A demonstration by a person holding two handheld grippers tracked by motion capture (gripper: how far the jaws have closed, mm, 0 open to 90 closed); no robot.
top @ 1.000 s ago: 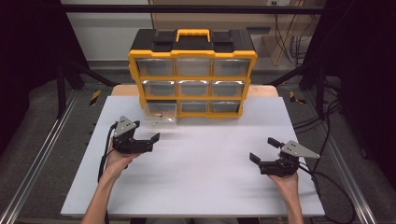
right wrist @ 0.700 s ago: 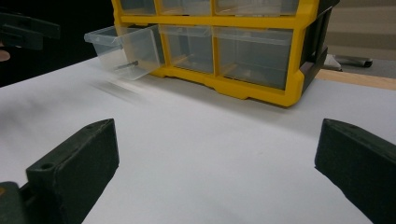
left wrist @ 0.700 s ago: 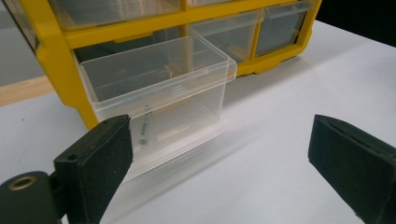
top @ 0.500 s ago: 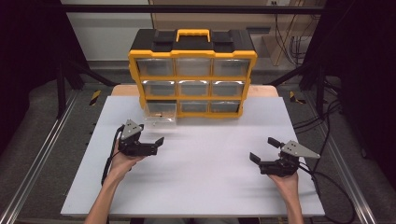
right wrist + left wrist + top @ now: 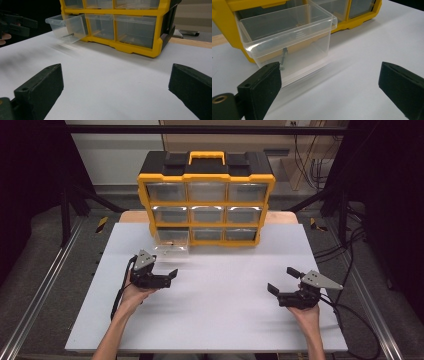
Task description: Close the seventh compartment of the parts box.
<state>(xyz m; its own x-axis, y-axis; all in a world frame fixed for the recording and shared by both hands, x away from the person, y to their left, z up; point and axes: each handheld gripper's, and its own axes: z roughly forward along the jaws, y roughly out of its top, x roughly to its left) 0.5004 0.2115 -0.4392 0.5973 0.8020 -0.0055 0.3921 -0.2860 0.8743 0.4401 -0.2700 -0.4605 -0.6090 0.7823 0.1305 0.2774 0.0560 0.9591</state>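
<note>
Clear plastic drawer point(image 5: 287, 40) pulled out just ahead of left gripper point(image 5: 329, 85), jaws wide, empty, right gripper point(image 5: 115, 90) likewise.

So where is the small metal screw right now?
The small metal screw lies inside the clear plastic drawer pulled out from the bottom-left slot of the yellow organiser cabinet, just ahead of the left gripper in the high view.

Both forearms reach in over the table; the left gripper point(image 5: 167, 276) and the right gripper point(image 5: 281, 281) hover with jaws spread wide, empty.
</note>
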